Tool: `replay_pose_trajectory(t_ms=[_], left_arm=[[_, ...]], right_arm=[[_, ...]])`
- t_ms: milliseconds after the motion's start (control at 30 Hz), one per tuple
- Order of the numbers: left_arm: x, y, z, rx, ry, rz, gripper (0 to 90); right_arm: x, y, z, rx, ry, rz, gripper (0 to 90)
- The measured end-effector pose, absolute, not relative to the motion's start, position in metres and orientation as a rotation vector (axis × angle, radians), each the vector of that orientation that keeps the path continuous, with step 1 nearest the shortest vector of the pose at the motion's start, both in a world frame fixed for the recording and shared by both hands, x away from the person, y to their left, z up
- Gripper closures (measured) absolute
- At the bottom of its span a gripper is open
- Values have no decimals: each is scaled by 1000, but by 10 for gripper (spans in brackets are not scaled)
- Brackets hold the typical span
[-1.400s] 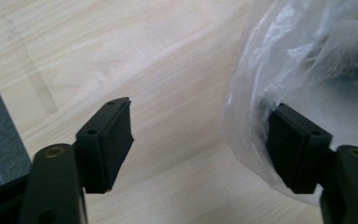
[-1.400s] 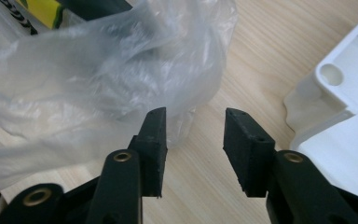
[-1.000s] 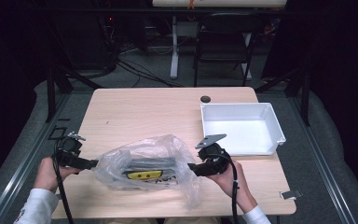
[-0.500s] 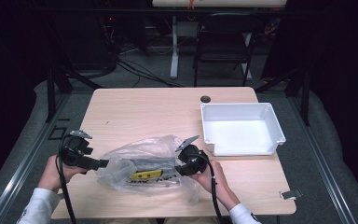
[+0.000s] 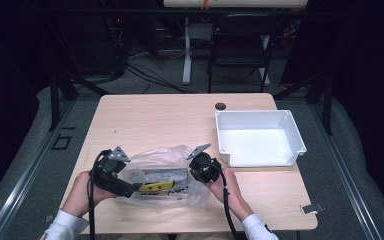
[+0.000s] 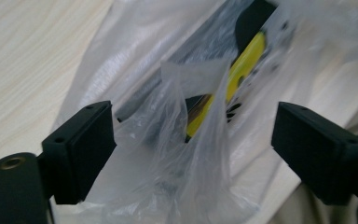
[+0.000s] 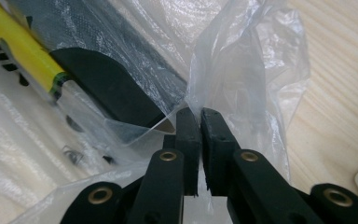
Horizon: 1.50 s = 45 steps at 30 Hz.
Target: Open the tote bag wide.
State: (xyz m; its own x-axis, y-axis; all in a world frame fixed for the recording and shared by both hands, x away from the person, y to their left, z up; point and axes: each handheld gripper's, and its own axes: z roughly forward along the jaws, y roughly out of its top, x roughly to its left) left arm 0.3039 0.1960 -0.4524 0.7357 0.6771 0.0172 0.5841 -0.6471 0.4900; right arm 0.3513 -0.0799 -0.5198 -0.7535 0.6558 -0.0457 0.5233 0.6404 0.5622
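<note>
I'm pinching the clear plastic bag [image 5: 162,172] at its right edge with my right gripper [image 7: 199,116], whose jaws have just been closing on film. My left gripper [image 6: 193,144] is gaping around the bag's left end, unclenched; the yellow-and-black tool [image 5: 155,186] inside is lying lengthwise between both grippers.

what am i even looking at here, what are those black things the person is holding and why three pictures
A person sits at a wooden table holding a hand-held black claw in each hand. One camera looks down from above; the other two ride on the claws and look along their jaws. On the table lie a clear plastic bag with a yellow and black tool inside, and an empty white bin. The right claw has just closed, pinching the bag's edge. The left claw is open, with bag film between its jaws.
</note>
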Motion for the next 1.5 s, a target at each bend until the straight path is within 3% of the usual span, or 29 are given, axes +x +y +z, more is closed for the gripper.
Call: replay_pose_trajectory(t_ms=[67,200,300,433,600,1100,1433,1500], left_arm=[[309,194,-466,2520,965,269,180],[318,199,-485,2501,1008,267,521],[322,205,-490,2464,1049,315,707],[324,211,-490,2440,1090,418,852],[331,220,-497,2472,1169,510,885],[343,229,-530,2690,1248,490,899],[343,236,-532,2704,1258,479,898],[342,235,-530,2691,1253,465,880]], right_arm=[[353,-79,-522,965,2603,782,871],[357,-79,-526,976,2570,780,877],[362,-80,-530,989,2563,766,878],[366,-79,-537,990,2558,729,879],[369,-77,-543,969,2549,679,880],[369,-81,-550,983,2527,523,896],[362,-89,-545,1000,2540,406,899],[361,-91,-543,1005,2554,421,863]])
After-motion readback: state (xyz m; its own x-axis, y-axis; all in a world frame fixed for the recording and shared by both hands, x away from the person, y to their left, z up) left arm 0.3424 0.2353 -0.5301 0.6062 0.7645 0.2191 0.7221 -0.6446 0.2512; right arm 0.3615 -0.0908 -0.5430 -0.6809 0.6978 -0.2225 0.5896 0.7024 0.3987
